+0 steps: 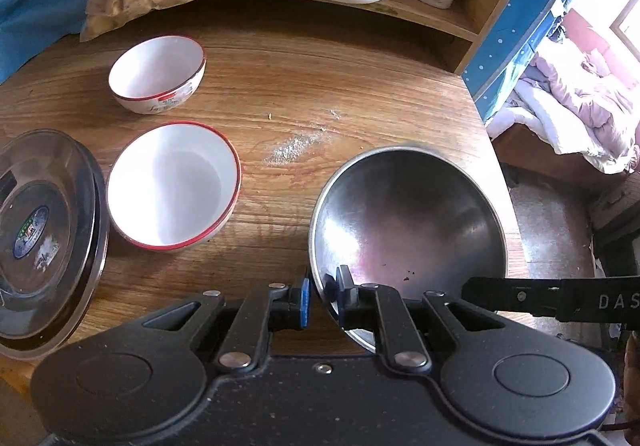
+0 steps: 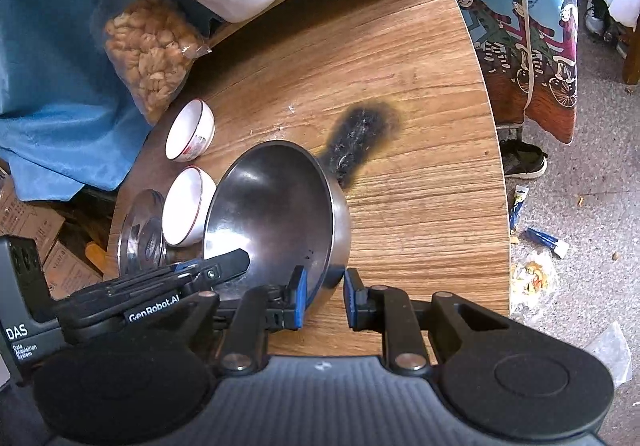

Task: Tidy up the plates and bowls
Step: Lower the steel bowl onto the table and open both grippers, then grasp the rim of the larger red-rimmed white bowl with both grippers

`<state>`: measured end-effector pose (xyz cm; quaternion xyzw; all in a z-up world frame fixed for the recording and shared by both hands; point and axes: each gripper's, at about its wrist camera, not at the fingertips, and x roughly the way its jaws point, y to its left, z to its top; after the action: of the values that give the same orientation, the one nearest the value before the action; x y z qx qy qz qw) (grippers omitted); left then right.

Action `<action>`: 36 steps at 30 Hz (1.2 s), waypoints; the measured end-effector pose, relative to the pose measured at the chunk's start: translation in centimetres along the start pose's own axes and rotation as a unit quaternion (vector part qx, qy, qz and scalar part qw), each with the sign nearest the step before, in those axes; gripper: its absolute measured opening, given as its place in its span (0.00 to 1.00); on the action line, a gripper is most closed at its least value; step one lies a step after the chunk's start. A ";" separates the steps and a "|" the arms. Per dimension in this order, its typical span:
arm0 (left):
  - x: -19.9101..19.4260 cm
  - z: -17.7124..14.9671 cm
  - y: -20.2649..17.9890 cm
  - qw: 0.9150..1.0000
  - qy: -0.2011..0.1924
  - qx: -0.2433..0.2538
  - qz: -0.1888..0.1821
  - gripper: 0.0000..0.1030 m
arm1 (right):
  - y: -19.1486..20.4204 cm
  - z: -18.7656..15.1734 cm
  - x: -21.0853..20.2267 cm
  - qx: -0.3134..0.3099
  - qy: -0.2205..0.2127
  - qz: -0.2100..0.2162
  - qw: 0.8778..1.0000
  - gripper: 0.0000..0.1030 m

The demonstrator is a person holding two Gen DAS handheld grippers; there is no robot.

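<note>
Both jaws pinch steel bowl rim; 2 white bowls nr.

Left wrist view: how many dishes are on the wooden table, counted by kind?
White bowls with red rim: 2
Steel bowl: 1
Steel plates, stacked; I can tell two rims: 2
Total: 5

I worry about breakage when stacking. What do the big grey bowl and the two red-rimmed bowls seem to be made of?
Big bowl: likely stainless steel, shiny, with mirror-like glare and reflections. Red-rimmed bowls: probably glazed ceramic or melamine; smooth, opaque glossy white, so which one is unclear.
</note>
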<state>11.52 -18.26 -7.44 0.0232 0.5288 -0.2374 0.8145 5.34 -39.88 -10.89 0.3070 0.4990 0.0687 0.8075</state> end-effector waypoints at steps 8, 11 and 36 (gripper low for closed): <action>-1.0 -0.2 0.3 1.000 0.000 -0.007 0.001 0.22 | 0.3 -0.1 -0.6 -0.008 -0.008 -0.017 1.000 0.23; -1.8 -0.3 1.1 1.000 -0.003 -0.030 0.003 0.36 | 0.5 0.0 -1.0 -0.012 -0.013 -0.026 0.999 0.25; -4.3 -0.8 9.7 0.914 -0.084 -0.389 0.073 0.99 | 10.2 5.7 1.8 -0.217 -0.063 -0.091 0.970 1.00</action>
<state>13.43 -7.93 -6.10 -0.2772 0.5061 0.0460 0.8154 13.03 -33.34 -4.69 0.0819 0.4461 0.0822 0.8874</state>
